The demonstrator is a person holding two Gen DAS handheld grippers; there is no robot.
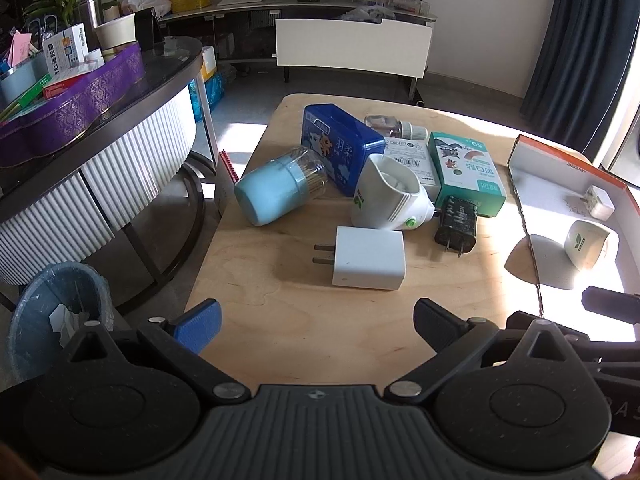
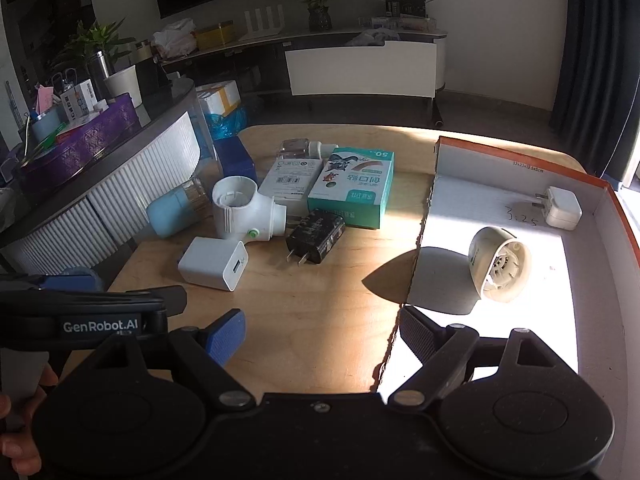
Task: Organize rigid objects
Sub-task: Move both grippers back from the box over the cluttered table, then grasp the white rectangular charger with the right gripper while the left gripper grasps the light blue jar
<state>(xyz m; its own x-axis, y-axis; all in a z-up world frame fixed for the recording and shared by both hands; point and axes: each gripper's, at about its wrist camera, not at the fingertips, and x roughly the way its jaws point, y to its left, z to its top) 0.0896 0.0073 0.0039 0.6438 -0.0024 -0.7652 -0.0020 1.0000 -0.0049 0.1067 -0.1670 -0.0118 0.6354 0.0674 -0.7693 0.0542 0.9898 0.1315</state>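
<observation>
Orange-rimmed box (image 2: 520, 168) on the counter (image 1: 304, 320) already holds two pieces; the rest lie beside it. Blue tin (image 1: 340, 144) looks stiff, grip its flanks. White charger (image 1: 368, 258): light, slick, pinch flat sides. Left tongs (image 1: 318, 320) and right tongs (image 2: 320, 336) gape empty

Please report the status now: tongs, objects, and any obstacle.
Left tongs open, empty. Right tongs open, empty. White charger nearest on table, not yet in box. Nothing blocking it.
</observation>
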